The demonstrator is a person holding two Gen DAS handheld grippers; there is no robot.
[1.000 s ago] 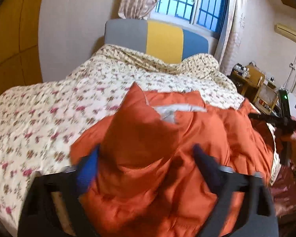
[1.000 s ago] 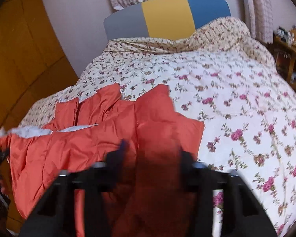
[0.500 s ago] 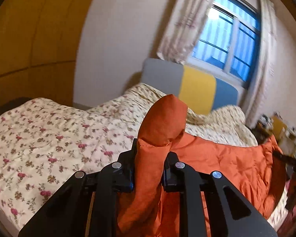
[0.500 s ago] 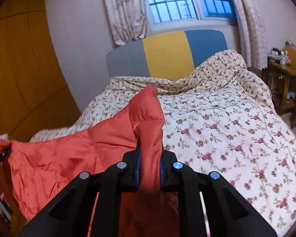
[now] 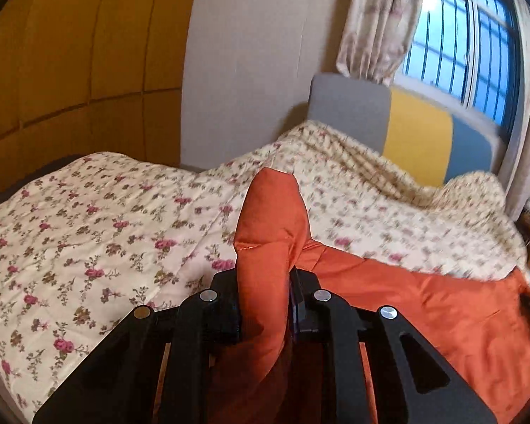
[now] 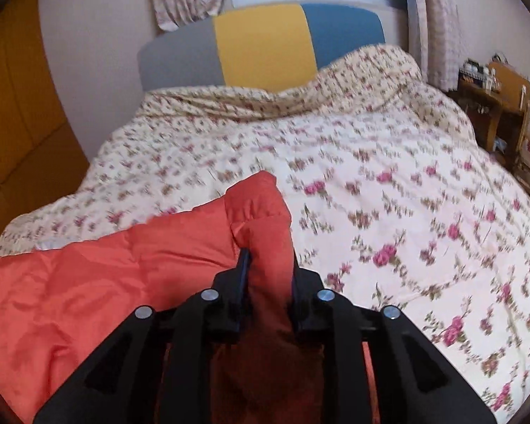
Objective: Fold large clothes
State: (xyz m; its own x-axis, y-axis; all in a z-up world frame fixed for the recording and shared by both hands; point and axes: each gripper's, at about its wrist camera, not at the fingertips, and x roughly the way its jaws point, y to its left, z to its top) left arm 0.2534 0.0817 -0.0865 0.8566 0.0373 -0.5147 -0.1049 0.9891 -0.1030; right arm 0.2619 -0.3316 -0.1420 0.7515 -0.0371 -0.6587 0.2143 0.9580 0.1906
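An orange puffy jacket (image 5: 424, 304) is stretched between my two grippers above the floral bed. My left gripper (image 5: 265, 304) is shut on one corner of it, and a fold of orange fabric stands up between the jaws. The rest of the jacket hangs away to the right in the left wrist view. My right gripper (image 6: 266, 293) is shut on the other corner of the jacket (image 6: 116, 275), which spreads to the left in the right wrist view.
A floral quilt (image 6: 388, 183) covers the whole bed (image 5: 88, 233). A grey, yellow and blue headboard (image 6: 265, 42) stands under a curtained window (image 5: 459, 35). Yellow wall panels (image 5: 70, 53) are on the left. A wooden desk with clutter (image 6: 494, 106) is on the right.
Both grippers closed on the jacket's corners and lifted it off the bed. In the last half second both views have shifted a little, with the jacket still held.
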